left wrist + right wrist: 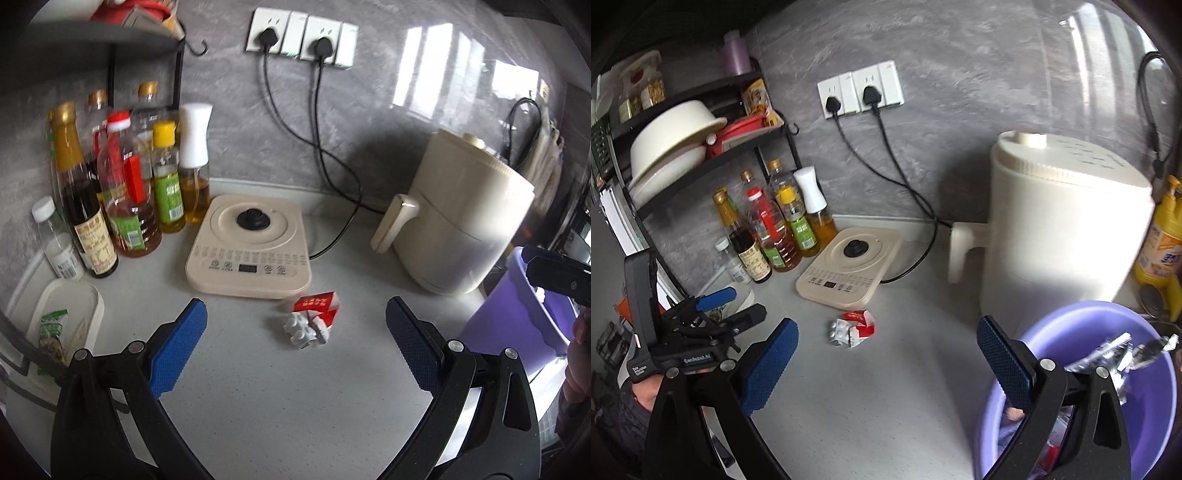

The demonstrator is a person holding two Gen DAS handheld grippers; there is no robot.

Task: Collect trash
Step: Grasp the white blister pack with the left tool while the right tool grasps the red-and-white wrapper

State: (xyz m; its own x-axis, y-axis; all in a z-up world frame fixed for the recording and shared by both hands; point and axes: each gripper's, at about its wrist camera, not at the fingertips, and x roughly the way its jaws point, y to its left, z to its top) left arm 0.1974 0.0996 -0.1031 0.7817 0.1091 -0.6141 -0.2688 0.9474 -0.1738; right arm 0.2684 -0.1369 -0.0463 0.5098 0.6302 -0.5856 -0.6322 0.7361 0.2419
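A crumpled red-and-white wrapper (pixel 317 302) and a white blister pack (pixel 301 328) lie together on the grey counter, just ahead of my left gripper (pixel 295 308). That gripper is open, and its blue pads stand wide to either side of the trash without touching it. In the right wrist view the same wrapper (pixel 860 321) and blister pack (pixel 840 330) lie ahead and left of centre. My right gripper (pixel 886 325) is open and empty, its right finger over a purple basin (pixel 1082 314) that holds a silver foil wrapper (pixel 1108 354) and other scraps.
A beige hotplate base (pixel 251 247) sits behind the trash, with oil and sauce bottles (pixel 129 192) to its left and a cream air fryer (pixel 454 221) to its right. A white tub (pixel 92 295) holding a packet is at the left edge. Cords run to wall sockets (pixel 301 37).
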